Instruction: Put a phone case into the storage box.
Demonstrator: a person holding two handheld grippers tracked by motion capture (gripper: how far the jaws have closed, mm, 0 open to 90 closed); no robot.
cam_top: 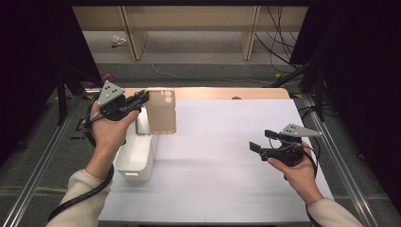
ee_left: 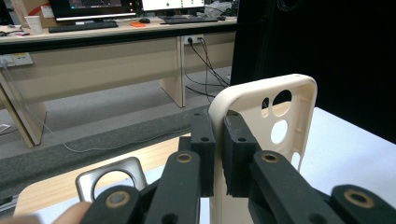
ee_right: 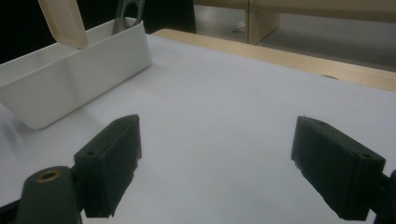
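Bright centre, dark edges, soft focus

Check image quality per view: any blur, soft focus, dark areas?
High view: evenly lit white table, black at both sides, soft shadow beside the white bin. Left gripper view: left gripper and beige phone case sharp, right background black. Right gripper view: right gripper jaws slightly soft, bin mildly blurred.
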